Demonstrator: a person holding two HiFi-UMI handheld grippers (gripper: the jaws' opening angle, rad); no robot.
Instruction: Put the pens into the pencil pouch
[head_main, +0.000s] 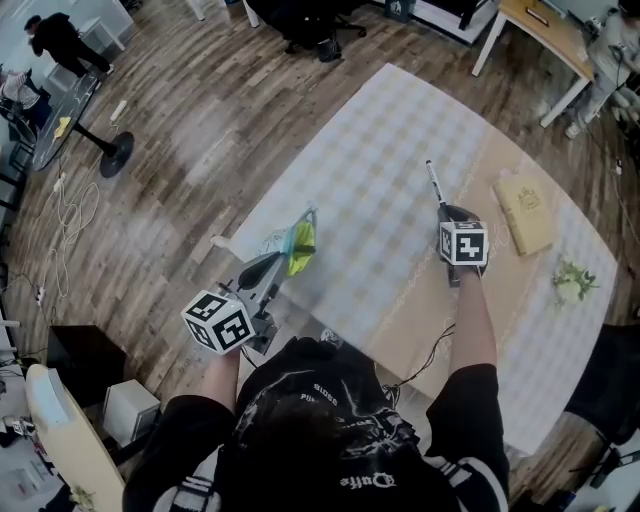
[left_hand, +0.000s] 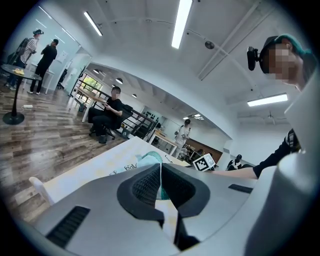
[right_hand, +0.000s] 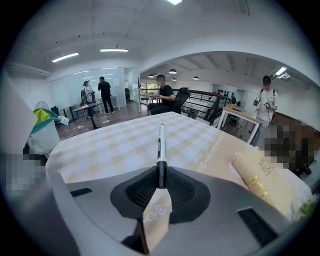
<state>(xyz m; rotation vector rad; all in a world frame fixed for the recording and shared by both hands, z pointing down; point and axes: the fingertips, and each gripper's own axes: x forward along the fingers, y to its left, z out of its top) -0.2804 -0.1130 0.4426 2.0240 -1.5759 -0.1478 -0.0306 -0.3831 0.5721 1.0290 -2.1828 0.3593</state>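
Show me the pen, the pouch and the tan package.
pen (right_hand: 161, 142): right gripper view, white barrel.
pouch (head_main: 300, 245): head view, yellow-green body.
tan package (head_main: 523, 212): head view, top face.

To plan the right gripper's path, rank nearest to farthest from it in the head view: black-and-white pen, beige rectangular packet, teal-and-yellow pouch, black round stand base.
1. Black-and-white pen, in the right gripper's jaws.
2. Beige rectangular packet, on its right.
3. Teal-and-yellow pouch, in the left gripper.
4. Black round stand base, on the far-left floor.
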